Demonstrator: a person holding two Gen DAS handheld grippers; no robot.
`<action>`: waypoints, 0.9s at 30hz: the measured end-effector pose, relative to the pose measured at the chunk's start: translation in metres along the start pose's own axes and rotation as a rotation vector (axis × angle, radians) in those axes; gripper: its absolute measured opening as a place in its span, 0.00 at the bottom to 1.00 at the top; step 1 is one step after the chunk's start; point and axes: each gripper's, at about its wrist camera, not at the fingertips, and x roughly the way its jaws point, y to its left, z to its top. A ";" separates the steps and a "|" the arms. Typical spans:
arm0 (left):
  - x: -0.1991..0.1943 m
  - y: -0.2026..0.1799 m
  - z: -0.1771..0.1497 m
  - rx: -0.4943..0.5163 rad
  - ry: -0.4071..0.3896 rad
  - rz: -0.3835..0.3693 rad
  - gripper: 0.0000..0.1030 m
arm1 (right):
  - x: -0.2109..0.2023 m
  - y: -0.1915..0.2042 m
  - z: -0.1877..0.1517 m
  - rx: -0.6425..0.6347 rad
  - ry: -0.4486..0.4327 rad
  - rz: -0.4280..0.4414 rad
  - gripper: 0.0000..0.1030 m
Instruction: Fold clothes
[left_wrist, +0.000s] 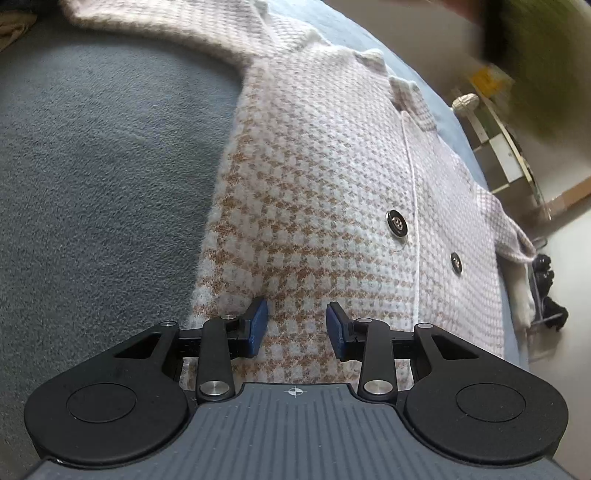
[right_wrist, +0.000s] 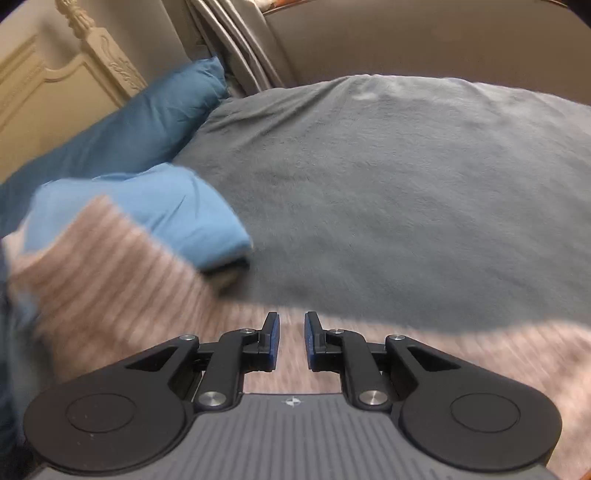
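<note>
A pink-and-tan houndstooth knit cardigan with dark buttons (left_wrist: 332, 177) lies flat on the grey fleece blanket (left_wrist: 92, 166) of a bed, its long axis running away from the left tongs (left_wrist: 297, 328), which hover part-open at its near hem with nothing between the pads. The right tongs (right_wrist: 291, 339), narrowed to a slim gap and empty, sit over a blurred stretch of the same knit, which trails off to their left. By this view the left hand is better placed for the hem, the blue pillows (right_wrist: 147, 206) lying beyond and to the left.

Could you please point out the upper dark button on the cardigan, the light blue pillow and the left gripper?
upper dark button (left_wrist: 397, 222): left wrist view, its centre.
light blue pillow (right_wrist: 177, 210): right wrist view, its top face.
left gripper (left_wrist: 297, 328): left wrist view, between its fingertips.
</note>
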 end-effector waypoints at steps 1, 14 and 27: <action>0.000 0.000 0.000 0.001 0.001 0.001 0.34 | -0.010 -0.003 -0.010 -0.019 0.024 -0.005 0.14; 0.006 -0.021 -0.003 0.186 0.032 0.078 0.35 | -0.064 -0.092 -0.040 0.233 -0.218 -0.138 0.14; 0.006 -0.088 0.022 -0.029 0.062 0.486 0.35 | -0.265 -0.173 -0.246 0.220 -0.017 -0.223 0.15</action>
